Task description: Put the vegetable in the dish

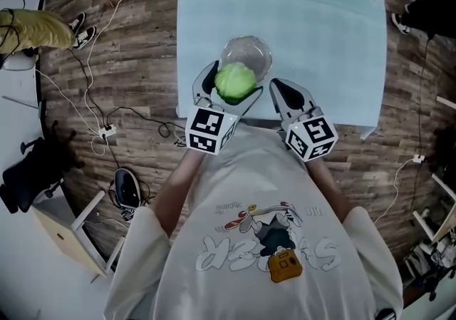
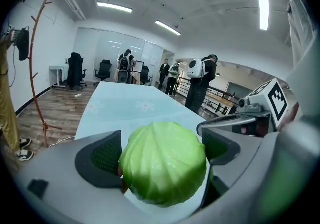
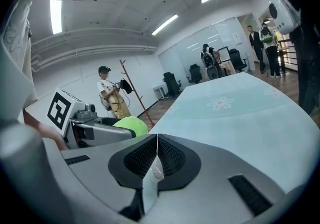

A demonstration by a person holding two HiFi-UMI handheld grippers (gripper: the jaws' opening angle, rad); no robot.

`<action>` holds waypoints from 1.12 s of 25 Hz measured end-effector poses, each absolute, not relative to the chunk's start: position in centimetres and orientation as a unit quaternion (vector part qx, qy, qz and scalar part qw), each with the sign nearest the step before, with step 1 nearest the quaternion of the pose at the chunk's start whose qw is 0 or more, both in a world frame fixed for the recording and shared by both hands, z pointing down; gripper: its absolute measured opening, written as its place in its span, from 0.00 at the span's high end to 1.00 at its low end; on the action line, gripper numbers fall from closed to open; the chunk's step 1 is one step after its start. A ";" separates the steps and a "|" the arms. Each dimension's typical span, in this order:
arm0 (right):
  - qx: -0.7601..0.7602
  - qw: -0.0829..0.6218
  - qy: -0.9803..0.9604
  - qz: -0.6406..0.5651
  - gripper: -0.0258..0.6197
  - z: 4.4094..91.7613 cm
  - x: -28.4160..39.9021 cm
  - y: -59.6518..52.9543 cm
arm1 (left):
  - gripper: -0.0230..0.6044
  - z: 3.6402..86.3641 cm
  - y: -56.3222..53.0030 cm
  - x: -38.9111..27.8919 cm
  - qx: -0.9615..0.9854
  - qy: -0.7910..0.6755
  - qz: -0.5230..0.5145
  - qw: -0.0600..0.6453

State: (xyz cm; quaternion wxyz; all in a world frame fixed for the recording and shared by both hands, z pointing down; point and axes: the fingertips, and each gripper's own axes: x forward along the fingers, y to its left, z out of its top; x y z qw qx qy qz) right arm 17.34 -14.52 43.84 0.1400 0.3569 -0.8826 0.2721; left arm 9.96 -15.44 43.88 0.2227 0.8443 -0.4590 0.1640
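Note:
A round green cabbage (image 1: 235, 82) sits between the jaws of my left gripper (image 1: 229, 88), which is shut on it. In the left gripper view the cabbage (image 2: 164, 162) fills the gap between both dark pads. A clear glass dish (image 1: 247, 55) stands on the table just beyond the cabbage, partly hidden by it. My right gripper (image 1: 281, 95) hangs to the right of the cabbage, near the table's front edge. Its two pads meet in the right gripper view with nothing between them (image 3: 156, 155). The cabbage (image 3: 131, 125) shows there to the left.
The table carries a pale blue cloth (image 1: 320, 40) with flower prints. Cables and a power strip (image 1: 107, 132) lie on the wooden floor at left, with a chair (image 1: 39, 162) nearby. Several people stand at the far end of the room (image 2: 200, 83).

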 end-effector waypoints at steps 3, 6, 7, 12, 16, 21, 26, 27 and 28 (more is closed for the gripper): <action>0.363 0.141 -0.879 0.274 0.93 44.4 17.5 -15.2 | 0.15 45.3 -16.1 10.2 0.843 -0.455 0.175 0.227; 0.368 0.145 -0.875 0.279 0.93 45.1 17.9 -15.8 | 0.15 46.7 -16.6 10.9 0.843 -0.449 0.185 0.232; 0.369 0.147 -0.874 0.280 0.93 45.4 17.9 -15.9 | 0.15 47.2 -16.7 11.0 0.843 -0.446 0.189 0.232; 0.367 0.161 -0.869 0.289 0.93 47.2 18.2 -16.4 | 0.15 49.4 -17.4 11.6 0.837 -0.444 0.194 0.256; 0.369 0.170 -0.864 0.298 0.93 48.4 18.5 -16.5 | 0.15 50.8 -17.9 11.5 0.833 -0.444 0.197 0.265; 0.373 0.174 -0.857 0.309 0.93 49.3 19.3 -16.6 | 0.15 53.1 -18.3 11.6 0.827 -0.447 0.212 0.266; 0.372 0.179 -0.853 0.320 0.93 50.5 20.0 -16.8 | 0.15 55.2 -19.2 11.9 0.820 -0.452 0.222 0.272; 0.371 0.181 -0.852 0.322 0.93 50.7 20.0 -16.9 | 0.15 55.6 -19.4 11.9 0.818 -0.453 0.222 0.275; 0.370 0.182 -0.852 0.323 0.93 51.0 19.9 -16.9 | 0.15 55.9 -19.5 11.8 0.816 -0.455 0.221 0.279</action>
